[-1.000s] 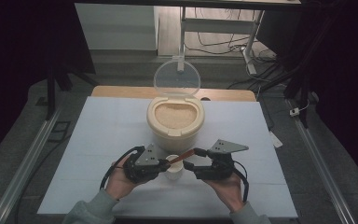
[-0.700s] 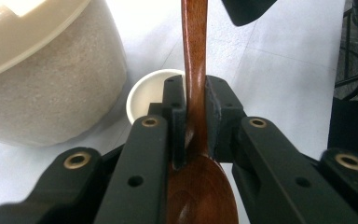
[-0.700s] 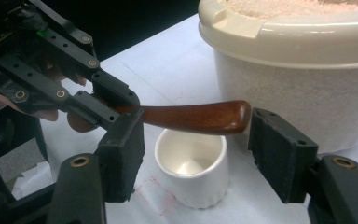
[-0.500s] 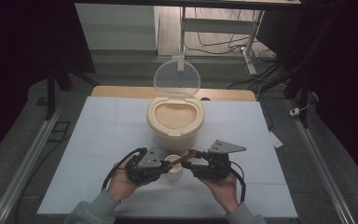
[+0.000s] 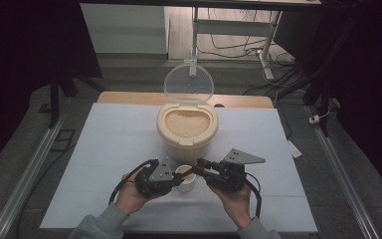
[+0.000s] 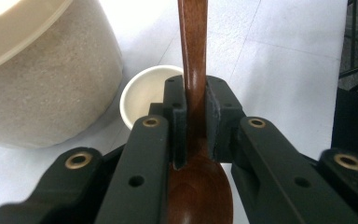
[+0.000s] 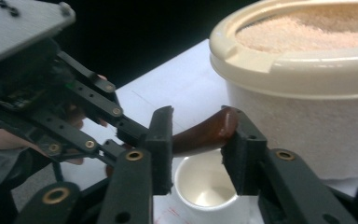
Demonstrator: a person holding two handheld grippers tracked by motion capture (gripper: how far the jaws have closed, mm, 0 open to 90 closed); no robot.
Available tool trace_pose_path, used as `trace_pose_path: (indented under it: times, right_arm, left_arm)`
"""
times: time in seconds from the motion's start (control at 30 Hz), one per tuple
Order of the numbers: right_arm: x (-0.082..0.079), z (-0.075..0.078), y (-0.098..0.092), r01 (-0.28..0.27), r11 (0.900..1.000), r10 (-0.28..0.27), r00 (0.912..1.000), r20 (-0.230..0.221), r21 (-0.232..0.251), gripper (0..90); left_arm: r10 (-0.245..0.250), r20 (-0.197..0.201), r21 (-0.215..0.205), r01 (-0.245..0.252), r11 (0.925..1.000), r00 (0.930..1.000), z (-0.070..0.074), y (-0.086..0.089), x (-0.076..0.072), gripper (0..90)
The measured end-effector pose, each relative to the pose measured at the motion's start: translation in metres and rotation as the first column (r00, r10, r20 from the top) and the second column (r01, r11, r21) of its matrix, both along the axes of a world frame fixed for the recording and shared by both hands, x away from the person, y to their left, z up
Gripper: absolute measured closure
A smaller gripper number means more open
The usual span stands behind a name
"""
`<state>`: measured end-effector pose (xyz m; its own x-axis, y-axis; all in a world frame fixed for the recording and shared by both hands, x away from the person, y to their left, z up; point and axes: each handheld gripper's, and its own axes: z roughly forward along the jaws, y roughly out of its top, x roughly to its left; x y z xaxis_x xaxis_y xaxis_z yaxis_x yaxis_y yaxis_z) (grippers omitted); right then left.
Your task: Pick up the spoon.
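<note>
Table (image 5: pixel 104 149), white top, bears all items. Rice tub (image 5: pixel 186 129), cream, lid (image 5: pixel 188 83) standing upright behind it, filled with grain, sits mid-table. Left gripper (image 5: pixel 176 178), in hand at near edge, jaws clamped tight on neck of wooden spoon (image 6: pixel 193 93). Right gripper (image 5: pixel 201 170), facing it, jaws just been closing, handle tip of spoon between them; right-hand pad touches it, firm hold cannot be told. Cup (image 5: pixel 185 178), 1 small white, empty, stands under spoon, just before tub.
</note>
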<state>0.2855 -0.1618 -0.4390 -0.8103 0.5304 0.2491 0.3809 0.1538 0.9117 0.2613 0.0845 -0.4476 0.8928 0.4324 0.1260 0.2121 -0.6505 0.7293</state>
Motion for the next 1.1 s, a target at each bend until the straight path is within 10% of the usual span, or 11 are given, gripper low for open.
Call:
trace_pose_path:
  times: [0.9,1.1]
  right_arm:
    - [-0.001,0.005,-0.007,-0.127,0.979,0.125,0.9919,0.021,0.159,82.7]
    - [0.001,0.009,-0.02,-0.095,0.973,0.089,0.9954,0.035,0.209,82.7]
  left_arm:
    - [0.006,0.014,-0.063,-0.006,0.998,0.9999,0.006,0.005,-0.003,75.7]
    - [0.058,-0.013,-0.151,-0.059,0.9867,0.9982,0.009,0.017,-0.004,49.7]
